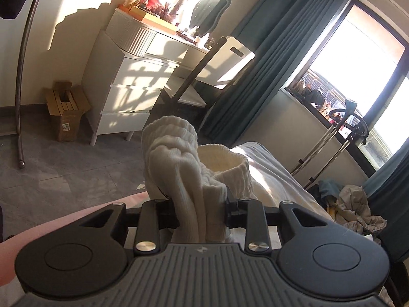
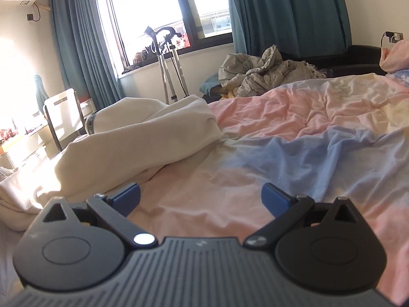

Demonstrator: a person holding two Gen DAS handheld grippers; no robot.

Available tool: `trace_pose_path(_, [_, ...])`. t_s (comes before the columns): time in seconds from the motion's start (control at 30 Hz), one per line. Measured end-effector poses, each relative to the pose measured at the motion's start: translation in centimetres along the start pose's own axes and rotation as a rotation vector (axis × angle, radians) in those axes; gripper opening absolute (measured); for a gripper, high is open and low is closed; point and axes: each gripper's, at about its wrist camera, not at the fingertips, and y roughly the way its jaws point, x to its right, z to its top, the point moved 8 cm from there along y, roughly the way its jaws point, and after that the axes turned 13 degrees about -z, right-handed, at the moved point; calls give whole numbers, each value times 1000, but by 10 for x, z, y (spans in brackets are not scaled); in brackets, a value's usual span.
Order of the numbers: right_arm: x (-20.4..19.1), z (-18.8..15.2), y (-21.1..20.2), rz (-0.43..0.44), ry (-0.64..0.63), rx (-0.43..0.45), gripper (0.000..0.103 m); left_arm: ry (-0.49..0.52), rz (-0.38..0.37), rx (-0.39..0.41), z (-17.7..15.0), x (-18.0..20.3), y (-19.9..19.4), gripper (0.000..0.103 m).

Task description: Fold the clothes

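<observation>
Left wrist view: no writing can be read here; the label on the cardboard box [image 1: 67, 117] is too small. The left gripper [image 1: 202, 211] has its jaws pinching a bunched cream ribbed garment [image 1: 189, 158], held up above the bed's edge. Beyond it lie grey floor tiles, one white chest of drawers [image 1: 122, 97] cluttered on top, one chair [image 1: 217, 69], teal curtains [image 1: 268, 51] and a bright window [image 1: 358, 76].

Right wrist view: no readable labels. The right gripper [image 2: 202, 199] hovers low over the bed [image 2: 294, 128], its two blue-tipped jaws spread wide with nothing between them. The sheet is pink, blue and pale yellow, rumpled. A cream garment [image 2: 127, 138] lies on the bed's left side. One garment steamer stand [image 2: 166, 64] stands by the window, beside a grey crumpled heap [image 2: 260, 71].
</observation>
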Motion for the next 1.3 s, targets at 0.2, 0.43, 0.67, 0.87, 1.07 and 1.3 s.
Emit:
trace_pose_path(0.2, [-6,2,2,15,-19,-2,101,133,65,-38,1,17,-6,65])
trace_pose_path(0.43, [-2,7,-15,45,7,12,101,370,134,-47,-23,61,-53,89])
trace_pose_path(0.67, [4,10,-31,69,28,21,101,526,74,-68,-68,138,-87,90])
trace_pose_path(0.87, [10,12,-35,79,53,14,101,564,-15,-73,-106,198,-92,90])
trace_pose_path(1.07, [9,15,-25,103,84,-27,101,581,-107,-78,-150,236,-86,90])
trace_pose_path(1.3, [4,38,31,142,183,-125,101,573,-170,-116,-192,223,-56,90])
